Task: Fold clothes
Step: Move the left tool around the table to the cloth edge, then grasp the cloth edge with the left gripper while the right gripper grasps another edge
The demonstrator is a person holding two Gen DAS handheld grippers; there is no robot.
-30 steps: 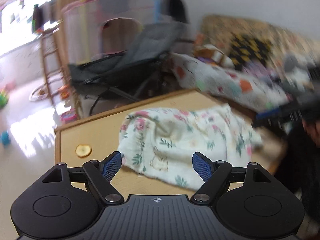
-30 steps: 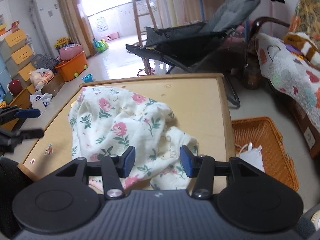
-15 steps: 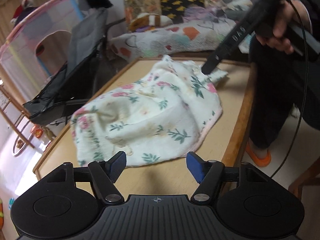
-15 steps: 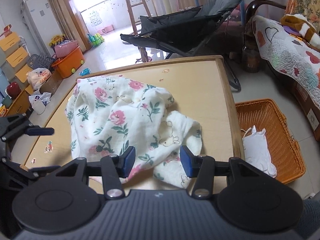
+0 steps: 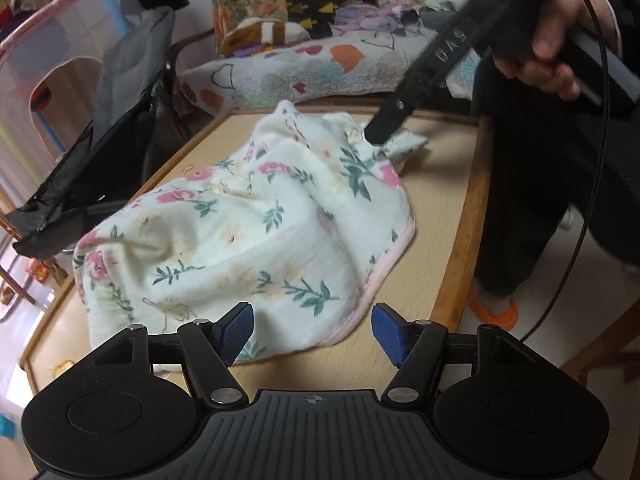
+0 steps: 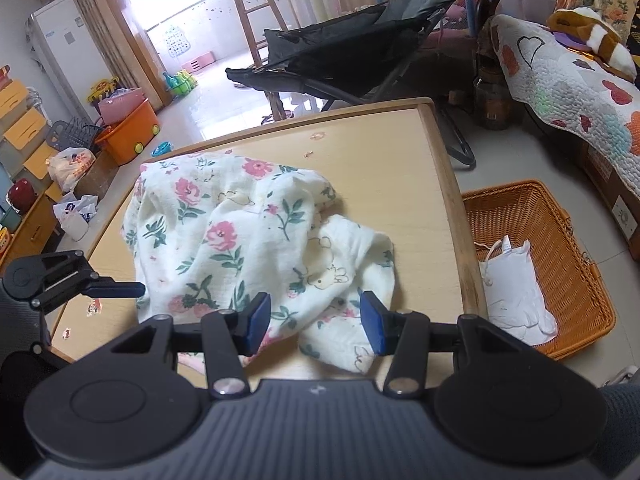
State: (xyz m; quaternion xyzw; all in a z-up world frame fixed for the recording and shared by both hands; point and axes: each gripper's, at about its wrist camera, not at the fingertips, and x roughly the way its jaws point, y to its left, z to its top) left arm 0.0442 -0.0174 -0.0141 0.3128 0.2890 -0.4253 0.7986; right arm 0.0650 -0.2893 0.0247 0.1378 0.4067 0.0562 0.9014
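Left tongs (image 5: 312, 334) sit low at the near hem of the floral garment (image 5: 248, 240), jaws apart and clamped on nothing, probably lined up to pinch that pink edge. The garment lies crumpled mid-tabletop (image 5: 444, 208) — unfolded. Right tongs (image 6: 314, 322) straddle its opposite corner, jaws apart, cloth between but not pinched. Farther off, an orange basket (image 6: 576, 280) holds white cloth — likely finished pieces.

White capital letters reading "DAS" run along the black arm of the right gripper (image 5: 382, 130), seen in the left wrist view. Markings on the tall white cabinet-like appliance (image 6: 60, 56) are too small to read.
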